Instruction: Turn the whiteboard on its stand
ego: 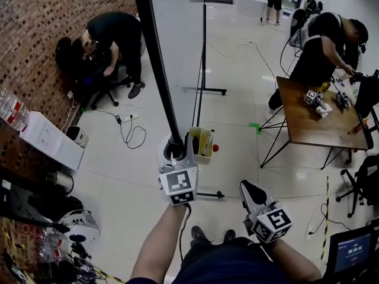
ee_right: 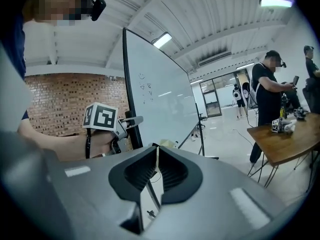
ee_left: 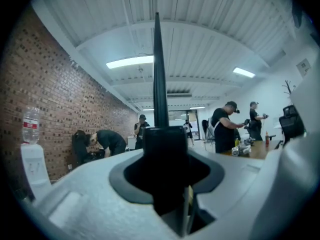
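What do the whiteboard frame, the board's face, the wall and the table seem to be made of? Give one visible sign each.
Whiteboard frame: probably painted metal; thin, straight, matt black.
Board face: smooth glossy white, reflecting ceiling lights; coating unclear.
Wall: bare red brick with mortar lines.
Table: brown wood-look top; thin dark legs, likely metal.

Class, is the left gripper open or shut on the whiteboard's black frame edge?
Shut: the left gripper clamps the black frame edge between its jaws.

Looked like an open lab-office: brick wall (ego: 35, 40), whiteboard (ego: 180, 52), wooden worktable (ego: 302, 120), cables (ego: 130, 136) across tiled floor (ego: 237, 70).
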Motion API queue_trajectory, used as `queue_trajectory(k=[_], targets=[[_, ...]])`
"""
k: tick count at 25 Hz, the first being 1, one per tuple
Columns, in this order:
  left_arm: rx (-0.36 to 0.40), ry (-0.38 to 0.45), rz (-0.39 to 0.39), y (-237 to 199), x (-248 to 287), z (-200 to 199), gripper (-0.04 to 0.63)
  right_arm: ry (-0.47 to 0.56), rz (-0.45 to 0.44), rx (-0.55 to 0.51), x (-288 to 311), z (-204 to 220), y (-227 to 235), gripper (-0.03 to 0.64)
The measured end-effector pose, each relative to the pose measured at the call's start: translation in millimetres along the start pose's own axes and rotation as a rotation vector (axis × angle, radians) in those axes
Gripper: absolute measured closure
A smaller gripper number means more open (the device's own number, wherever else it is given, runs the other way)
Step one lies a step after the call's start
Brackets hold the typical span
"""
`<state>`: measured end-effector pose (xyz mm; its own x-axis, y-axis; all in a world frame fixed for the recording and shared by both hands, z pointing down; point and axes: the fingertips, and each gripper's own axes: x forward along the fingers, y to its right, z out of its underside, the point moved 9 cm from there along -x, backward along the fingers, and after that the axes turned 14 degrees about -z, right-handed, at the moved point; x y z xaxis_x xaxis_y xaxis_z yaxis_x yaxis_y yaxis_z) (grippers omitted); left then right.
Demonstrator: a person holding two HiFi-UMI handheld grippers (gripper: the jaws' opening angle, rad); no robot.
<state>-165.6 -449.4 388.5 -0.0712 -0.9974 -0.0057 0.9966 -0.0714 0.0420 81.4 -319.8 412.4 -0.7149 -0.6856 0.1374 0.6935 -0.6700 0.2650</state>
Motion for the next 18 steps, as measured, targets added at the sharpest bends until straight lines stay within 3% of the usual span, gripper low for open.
queue_trajectory(k=[7, 18], targets=[[0.002, -0.055, -0.018, -7, -24, -5, 0.427, 0.060, -0.077, 0.047, -42, 12, 3, 0.597], [0.023, -0.110, -0.012, -18, -78, -6, 0.426, 0.021, -0.115, 0.108, -101, 52, -3, 0.597]])
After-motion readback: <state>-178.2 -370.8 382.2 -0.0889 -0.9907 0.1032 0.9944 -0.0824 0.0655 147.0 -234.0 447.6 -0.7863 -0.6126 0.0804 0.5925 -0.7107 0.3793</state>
